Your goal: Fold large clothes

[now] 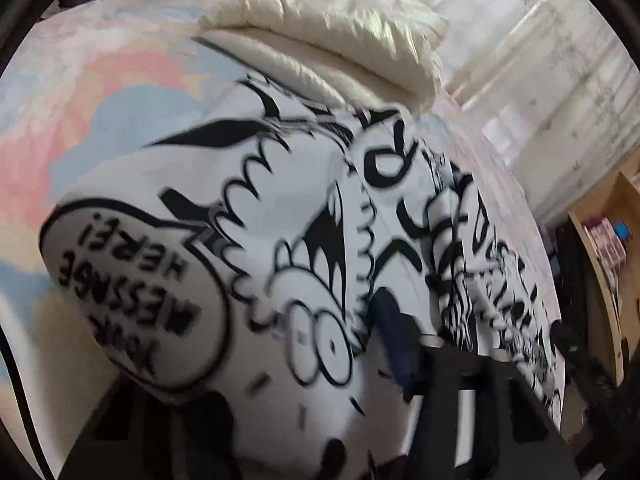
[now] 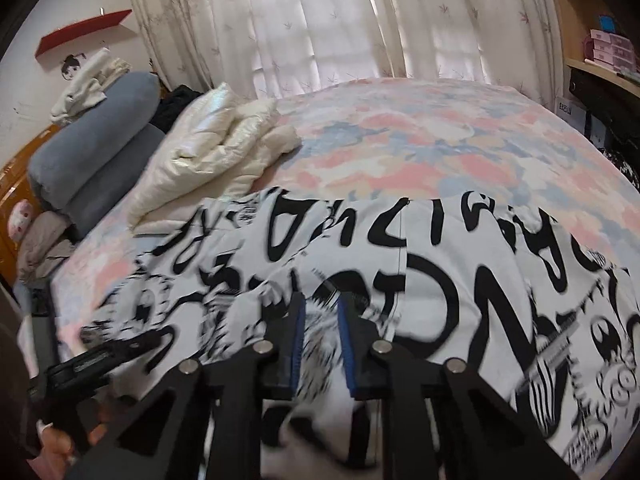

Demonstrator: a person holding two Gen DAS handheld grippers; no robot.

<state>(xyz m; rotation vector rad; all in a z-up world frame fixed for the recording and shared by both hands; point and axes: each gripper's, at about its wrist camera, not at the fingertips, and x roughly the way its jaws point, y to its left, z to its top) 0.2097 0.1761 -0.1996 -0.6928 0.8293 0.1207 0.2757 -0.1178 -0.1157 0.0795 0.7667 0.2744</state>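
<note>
A large white garment with black cartoon print (image 2: 440, 280) lies spread on the bed; it fills the left wrist view (image 1: 280, 240), with a speech-bubble print at its near left. My right gripper (image 2: 320, 320) is low over the garment, its blue-padded fingers (image 2: 345, 344) a little apart with a fold of cloth bunched between them. My left gripper (image 1: 396, 336) is blurred; only one blue finger (image 1: 390, 320) shows against the cloth, with fabric draped close around it. The left gripper also shows at lower left of the right wrist view (image 2: 120, 350).
A pastel patterned bedspread (image 2: 440, 140) covers the bed. A folded cream puffy jacket (image 2: 208, 152) lies behind the garment. Grey rolled bedding (image 2: 92, 148) lies by the headboard at left. Curtains (image 2: 340, 20) hang behind, and wooden shelves (image 2: 600, 52) stand at right.
</note>
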